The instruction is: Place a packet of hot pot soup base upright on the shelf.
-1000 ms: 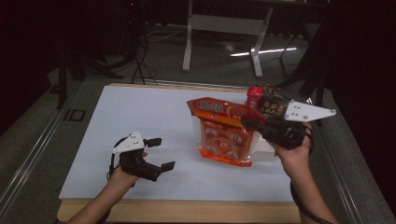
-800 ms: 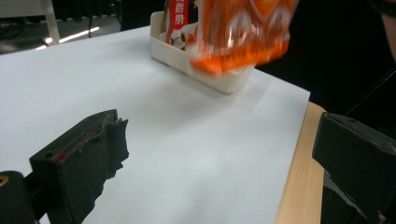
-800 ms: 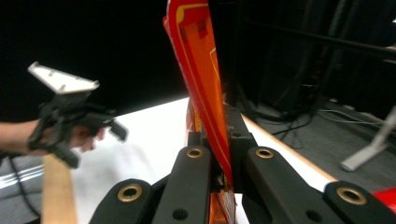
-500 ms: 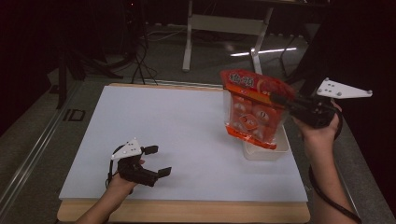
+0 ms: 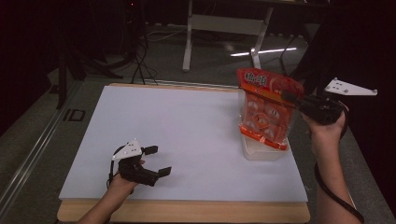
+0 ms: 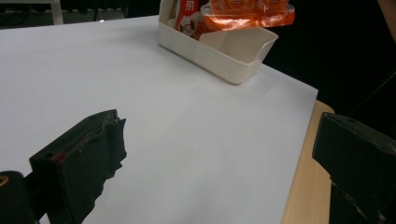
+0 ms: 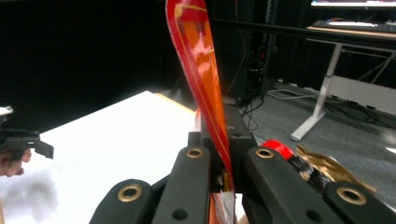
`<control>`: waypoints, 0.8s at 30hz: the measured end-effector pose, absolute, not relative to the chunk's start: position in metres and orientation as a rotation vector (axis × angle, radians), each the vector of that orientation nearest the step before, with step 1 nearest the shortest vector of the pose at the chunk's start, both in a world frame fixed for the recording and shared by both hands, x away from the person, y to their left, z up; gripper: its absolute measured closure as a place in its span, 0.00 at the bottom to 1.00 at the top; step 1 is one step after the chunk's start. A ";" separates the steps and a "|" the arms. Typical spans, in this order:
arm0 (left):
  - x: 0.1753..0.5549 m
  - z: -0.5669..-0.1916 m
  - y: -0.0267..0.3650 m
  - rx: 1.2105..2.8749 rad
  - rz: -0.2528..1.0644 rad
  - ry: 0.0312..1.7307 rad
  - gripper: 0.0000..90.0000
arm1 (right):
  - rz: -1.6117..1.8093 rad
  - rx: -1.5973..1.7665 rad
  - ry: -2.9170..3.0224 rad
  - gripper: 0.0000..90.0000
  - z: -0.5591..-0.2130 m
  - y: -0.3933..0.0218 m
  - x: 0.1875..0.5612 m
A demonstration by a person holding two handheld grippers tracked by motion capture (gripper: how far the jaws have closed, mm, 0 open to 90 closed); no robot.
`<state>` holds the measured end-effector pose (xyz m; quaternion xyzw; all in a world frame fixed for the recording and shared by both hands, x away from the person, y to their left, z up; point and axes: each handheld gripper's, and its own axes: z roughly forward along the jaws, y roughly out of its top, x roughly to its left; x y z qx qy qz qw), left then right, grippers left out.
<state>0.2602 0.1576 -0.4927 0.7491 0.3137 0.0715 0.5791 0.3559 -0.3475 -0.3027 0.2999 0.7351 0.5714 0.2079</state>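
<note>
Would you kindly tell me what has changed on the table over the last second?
The right gripper, shut on the orange snack bag, has lifted it off the table and swung it upright toward the right edge, so it now hangs over the white bin. The left gripper sank slightly near the front edge, jaws open and empty. The bin and the white sheet stayed put.

The room is dim and its background nearly black, while the white tabletop (image 5: pixel 187 135) is lit evenly from above, with soft shadows. A bright streak glares on the floor beyond the tabletop's far edge. In the left gripper view the near claw (image 6: pixel 224 172) looks blurred, out of focus
</note>
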 end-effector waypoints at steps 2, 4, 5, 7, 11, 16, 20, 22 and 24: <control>0.261 -0.494 0.157 1.759 0.176 0.732 0.02 | 1.589 0.847 2.053 1.00 -0.307 -0.351 0.358; 0.260 -0.495 0.157 1.764 0.201 0.715 0.02 | 1.564 0.873 2.052 1.00 -0.314 -0.354 0.361; 0.260 -0.495 0.156 1.770 0.205 0.710 0.02 | 1.559 0.878 2.051 1.00 -0.316 -0.355 0.362; 0.260 -0.496 0.156 1.768 0.192 0.707 0.02 | 1.571 0.891 2.054 1.00 -0.320 -0.358 0.365; 0.261 -0.500 0.155 1.764 0.183 0.714 0.02 | 1.558 0.902 2.065 1.00 -0.325 -0.362 0.369; 0.262 -0.501 0.157 1.761 0.185 0.722 0.02 | 1.576 0.922 2.083 1.00 -0.335 -0.363 0.371; 0.263 -0.503 0.158 1.762 0.186 0.740 0.02 | 1.582 0.936 2.089 1.00 -0.341 -0.363 0.372; 0.263 -0.503 0.158 1.764 0.188 0.741 0.02 | 1.594 0.945 2.103 1.00 -0.347 -0.363 0.375; 0.264 -0.504 0.158 1.763 0.187 0.745 0.02 | 1.592 0.951 2.112 1.00 -0.353 -0.361 0.376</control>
